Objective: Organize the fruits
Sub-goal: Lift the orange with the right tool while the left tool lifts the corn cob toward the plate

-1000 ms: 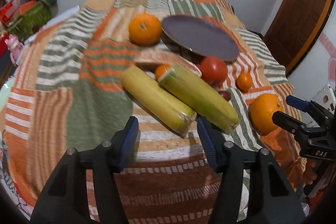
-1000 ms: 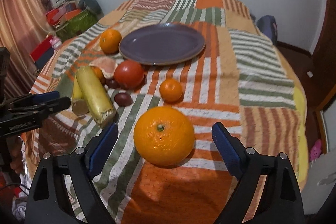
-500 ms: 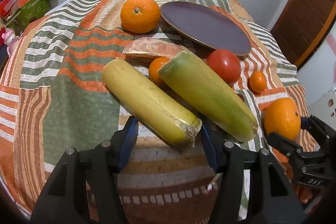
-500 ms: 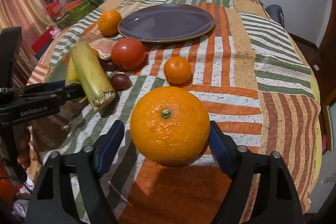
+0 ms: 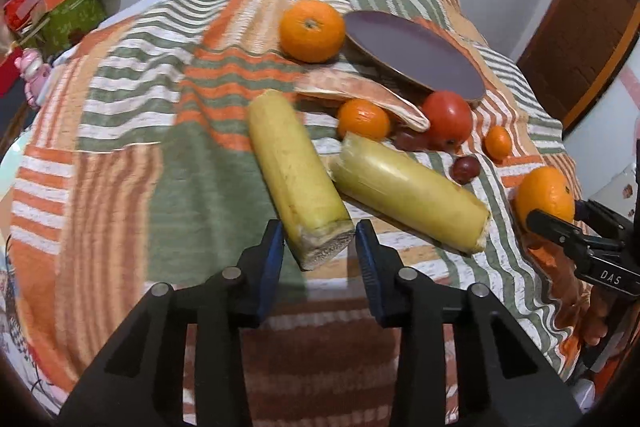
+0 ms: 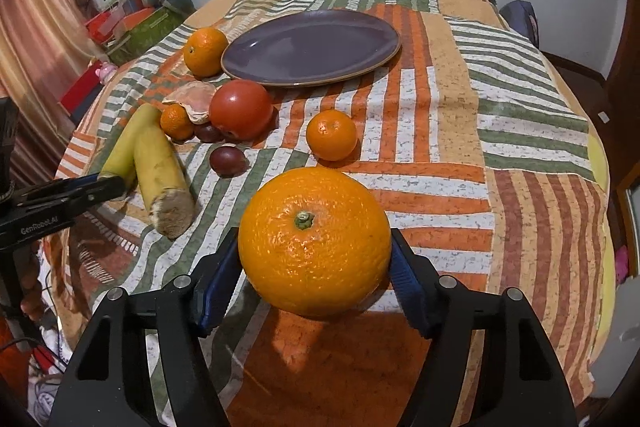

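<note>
A big orange (image 6: 314, 241) is held between the jaws of the right gripper (image 6: 316, 267), which are closed against its sides; it appears lifted just off the bed (image 6: 520, 155), near the bed's near edge. A yellow corn cob (image 5: 298, 179) has its cut end between the jaws of the left gripper (image 5: 319, 251), which are nearly closed on it; whether the pads are touching it cannot be told. A second cob (image 5: 408, 197) lies just beside it, the two touching at one point. Behind them, in a loose cluster at the middle of the bed, are seen a tomato (image 6: 241, 109), a small mandarin (image 6: 176, 121) under a piece of peel (image 6: 194, 99), two dark plums (image 6: 227, 159) and another mandarin (image 6: 331, 134) set apart. A second orange (image 6: 205, 51) rests against the left rim of the purple plate (image 6: 376, 59), toward the far side.

The plate is bare, so nothing is judged to be organized yet; every fruit is left to be placed, the two gripped items presumably first.
</note>
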{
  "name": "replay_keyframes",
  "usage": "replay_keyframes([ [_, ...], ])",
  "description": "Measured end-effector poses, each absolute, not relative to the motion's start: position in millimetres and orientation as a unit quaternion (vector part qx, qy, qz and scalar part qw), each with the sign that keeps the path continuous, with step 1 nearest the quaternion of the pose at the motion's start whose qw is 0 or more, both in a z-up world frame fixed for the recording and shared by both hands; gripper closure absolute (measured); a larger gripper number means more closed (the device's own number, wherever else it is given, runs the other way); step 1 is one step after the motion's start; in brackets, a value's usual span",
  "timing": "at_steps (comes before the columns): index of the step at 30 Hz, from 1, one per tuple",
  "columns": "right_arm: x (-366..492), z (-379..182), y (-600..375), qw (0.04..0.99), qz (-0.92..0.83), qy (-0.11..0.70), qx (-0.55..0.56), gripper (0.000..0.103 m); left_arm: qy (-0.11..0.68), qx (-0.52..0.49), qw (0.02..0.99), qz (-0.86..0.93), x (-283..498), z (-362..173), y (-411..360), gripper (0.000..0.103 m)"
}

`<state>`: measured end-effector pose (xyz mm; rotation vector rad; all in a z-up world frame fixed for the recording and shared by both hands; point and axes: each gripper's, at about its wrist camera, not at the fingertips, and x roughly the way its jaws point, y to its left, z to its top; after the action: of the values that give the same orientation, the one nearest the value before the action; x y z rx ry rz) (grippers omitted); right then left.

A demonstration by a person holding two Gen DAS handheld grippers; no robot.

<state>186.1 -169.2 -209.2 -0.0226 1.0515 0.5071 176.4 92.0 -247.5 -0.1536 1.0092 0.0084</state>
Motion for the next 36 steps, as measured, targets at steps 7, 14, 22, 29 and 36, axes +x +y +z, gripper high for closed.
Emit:
replay_keyframes([
  [7,188.9,-196.9,-172.9,0.843,0.240,0.481,-0.006,0.036,0.479,-0.084,0.874,0.010,182.7,-233.1,104.1,0.066],
  [14,200.6,-186.5,-173.2,0.853,0.238,0.464,-0.009,0.036,0.487,-0.097,0.868,0.016,225.9,-240.7,115.0,0.066],
  [22,215.0,-190.9,-169.9,0.854,0.239,0.462,-0.009,0.036,0.507,-0.103,0.856,0.008,253.5,-259.9,116.8,0.061],
  [29,218.2,-191.8,-165.1,0.853,0.242,0.463,-0.010,0.036,0.520,-0.081,0.850,0.013,267.8,-264.7,111.4,0.062],
  [36,211.3,-166.7,-167.3,0.867,0.239,0.437,-0.012,0.036,0.486,-0.066,0.871,0.018,242.1,-239.7,104.0,0.065],
])
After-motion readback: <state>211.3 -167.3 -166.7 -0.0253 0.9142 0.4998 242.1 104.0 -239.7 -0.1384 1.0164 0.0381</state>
